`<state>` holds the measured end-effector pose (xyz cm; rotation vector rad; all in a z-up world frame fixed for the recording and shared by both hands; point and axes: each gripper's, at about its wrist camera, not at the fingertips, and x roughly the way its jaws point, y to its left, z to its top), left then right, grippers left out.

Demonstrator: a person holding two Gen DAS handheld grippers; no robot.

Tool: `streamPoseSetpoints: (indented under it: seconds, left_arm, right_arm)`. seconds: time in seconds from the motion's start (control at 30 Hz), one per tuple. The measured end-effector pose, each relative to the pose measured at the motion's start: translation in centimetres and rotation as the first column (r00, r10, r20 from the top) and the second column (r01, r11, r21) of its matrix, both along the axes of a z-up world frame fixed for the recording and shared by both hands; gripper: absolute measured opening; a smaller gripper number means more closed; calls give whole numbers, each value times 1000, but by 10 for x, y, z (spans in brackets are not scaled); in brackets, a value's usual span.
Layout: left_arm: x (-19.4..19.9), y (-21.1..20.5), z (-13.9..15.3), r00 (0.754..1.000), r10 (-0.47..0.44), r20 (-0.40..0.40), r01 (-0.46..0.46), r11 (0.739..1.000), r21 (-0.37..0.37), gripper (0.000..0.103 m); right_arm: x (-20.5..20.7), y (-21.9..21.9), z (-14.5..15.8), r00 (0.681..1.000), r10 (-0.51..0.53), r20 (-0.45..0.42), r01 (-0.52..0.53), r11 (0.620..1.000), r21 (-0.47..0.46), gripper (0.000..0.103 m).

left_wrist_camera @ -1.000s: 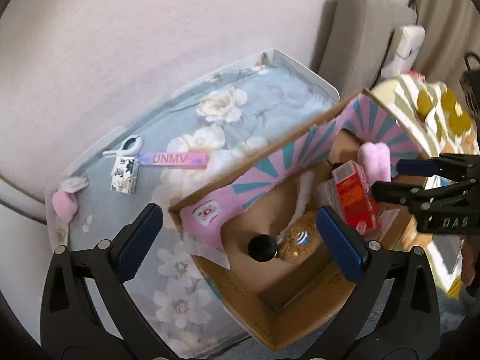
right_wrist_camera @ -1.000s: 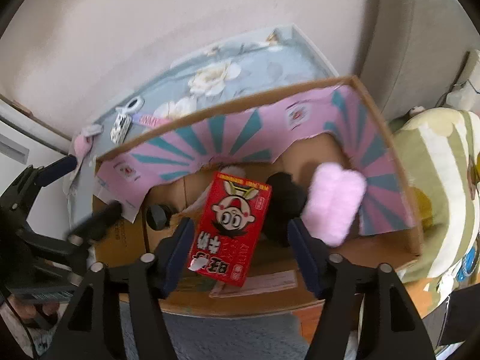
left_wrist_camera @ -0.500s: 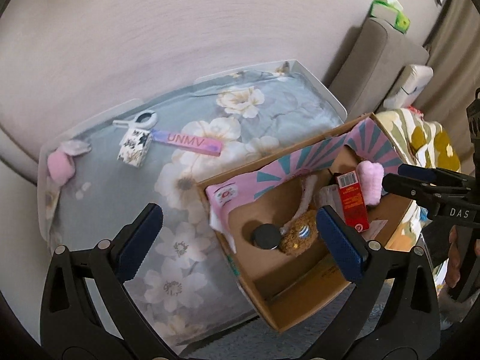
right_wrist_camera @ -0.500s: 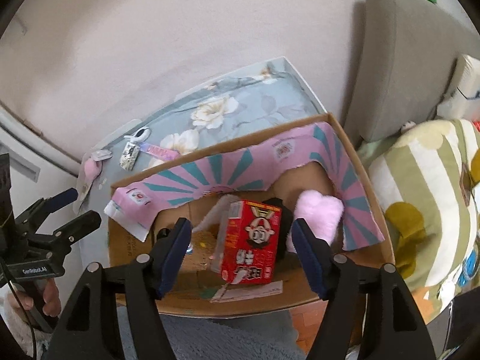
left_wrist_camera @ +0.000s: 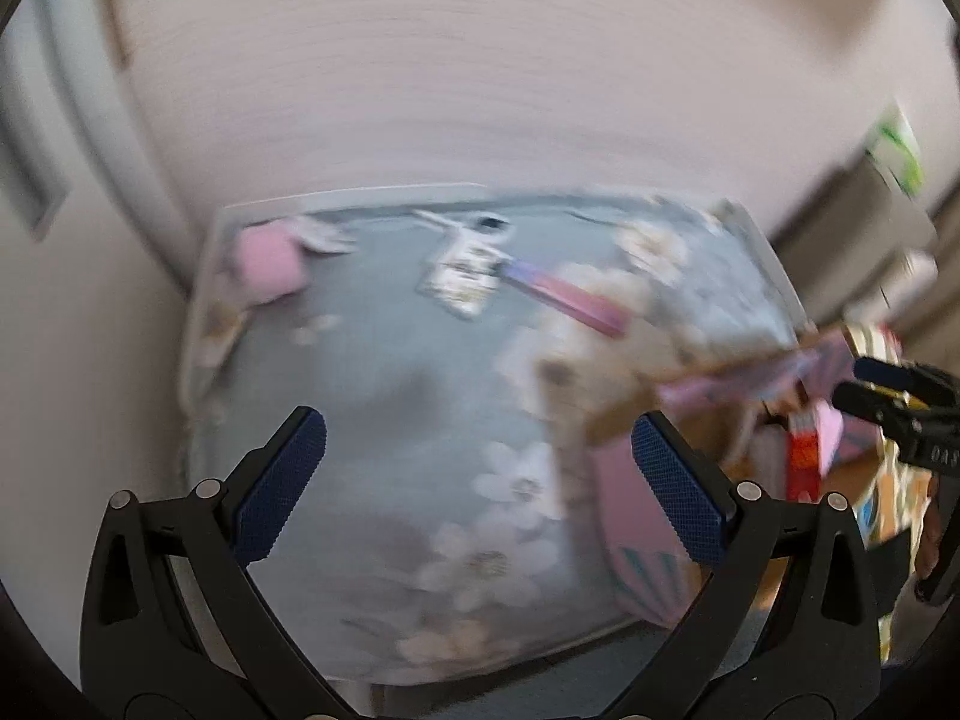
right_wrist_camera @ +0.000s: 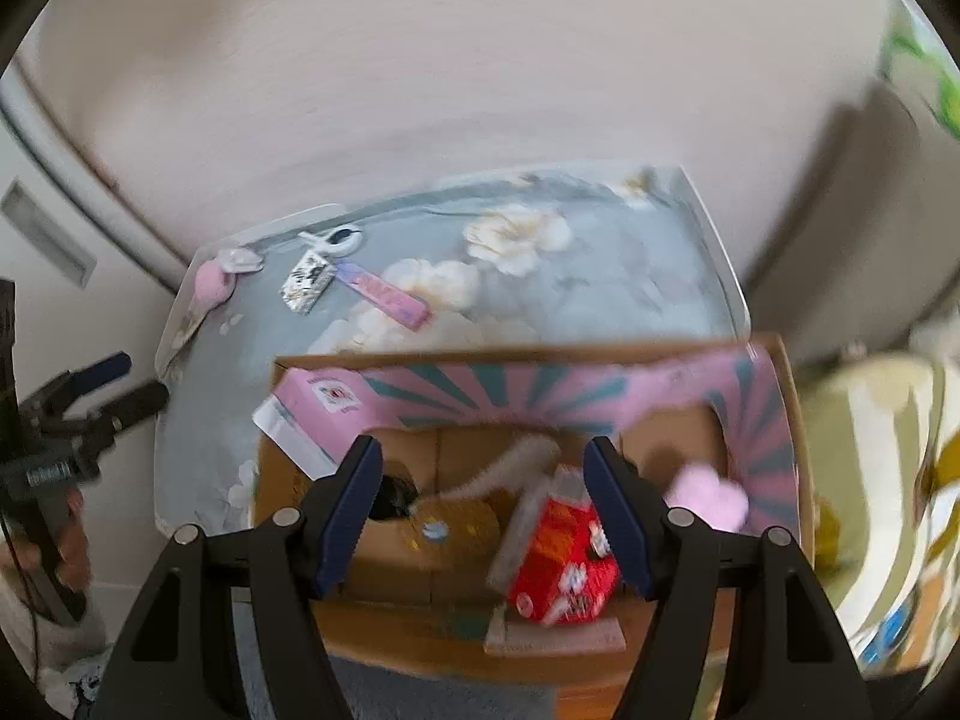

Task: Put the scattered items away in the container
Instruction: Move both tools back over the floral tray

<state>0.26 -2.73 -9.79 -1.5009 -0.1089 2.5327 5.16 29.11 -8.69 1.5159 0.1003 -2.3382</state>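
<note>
A cardboard box (right_wrist_camera: 786, 420) with pink and teal flaps sits on the floral table (right_wrist_camera: 600, 300). Inside it lie a red carton (right_wrist_camera: 561, 564), a pink fluffy heart (right_wrist_camera: 708, 495), a brown item and a black cap. On the table's far left lie a pink strip (right_wrist_camera: 384, 294), a small patterned box (right_wrist_camera: 309, 281), a white clip (right_wrist_camera: 333, 238) and a pink plush (right_wrist_camera: 213, 282). My right gripper (right_wrist_camera: 483, 507) is open and empty above the box. My left gripper (left_wrist_camera: 480, 480) is open and empty over the table; its view is blurred, showing the pink strip (left_wrist_camera: 564, 294) and the patterned box (left_wrist_camera: 462, 276).
A pale wall runs behind the table. A grey sofa arm (right_wrist_camera: 840, 228) and a striped green-and-white cushion (right_wrist_camera: 870, 480) lie to the right. The other gripper shows at the left edge of the right wrist view (right_wrist_camera: 90, 402).
My left gripper has swung left, away from the box and toward the items on the table. My right gripper has pulled back from the box, and the red carton lies tilted inside.
</note>
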Motion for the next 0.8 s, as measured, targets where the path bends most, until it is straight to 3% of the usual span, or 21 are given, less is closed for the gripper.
streamPoseSetpoints:
  seconds: [0.17,0.3,0.47,0.6,0.7,0.8]
  left_arm:
    - [-33,-51,-5,995,98,15,-98,995,18,102]
    - [-68,-73,-14,991,130,14,-130,991,-20,102]
    - [-116,-88,-49,988,150,40,-146,986,-84,102]
    - [-145,-93,-87,984,161,76,-142,968,-206,102]
    - [-155,-95,-106,983,154,96,-125,958,-258,102]
    - [-162,-99,-121,982,159,105,-125,954,-273,102]
  right_arm:
    - [-20,-46,6,990,141,-23,-140,989,40,65]
    - [-38,-91,10,957,284,-63,-277,955,103,65]
    - [-57,-150,-1,855,514,-74,-493,848,196,65]
    - [-72,-191,-32,774,633,-19,-602,745,287,65]
    - [-83,-213,-58,733,679,33,-649,684,333,65]
    - [-93,-230,-81,708,703,72,-681,651,336,65]
